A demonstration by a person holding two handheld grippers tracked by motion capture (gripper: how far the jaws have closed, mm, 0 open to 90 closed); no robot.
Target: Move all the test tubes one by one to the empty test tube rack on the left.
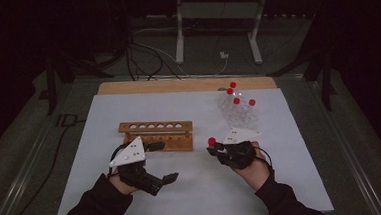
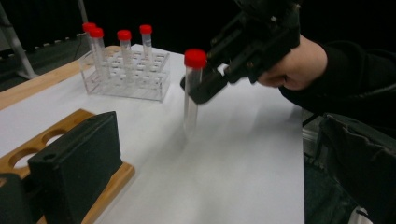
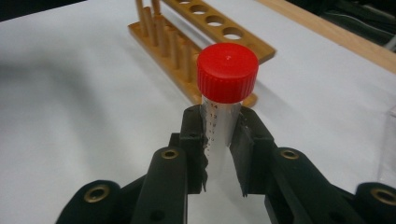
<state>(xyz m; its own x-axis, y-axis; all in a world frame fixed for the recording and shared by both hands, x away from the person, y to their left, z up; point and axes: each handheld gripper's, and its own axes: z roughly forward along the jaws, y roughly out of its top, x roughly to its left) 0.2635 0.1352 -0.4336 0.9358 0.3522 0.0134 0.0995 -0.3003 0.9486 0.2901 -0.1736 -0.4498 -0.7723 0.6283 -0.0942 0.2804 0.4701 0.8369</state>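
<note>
Left tongs (image 1: 166, 161) near the front edge of the worktop (image 1: 109, 202), jaws apart, nothing in them, one jaw beside the wooden rack (image 1: 156, 134). Right tongs (image 3: 219, 140) clamped on a red-capped tube (image 3: 223, 107), upright, held above the white worktop right of the rack. Farther back, clear rack (image 2: 125, 74) with four capped tubes.

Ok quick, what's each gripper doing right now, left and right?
Left gripper: open, holding nothing, beside the wooden rack.
Right gripper: shut on a red-capped tube, held upright above the table.
</note>
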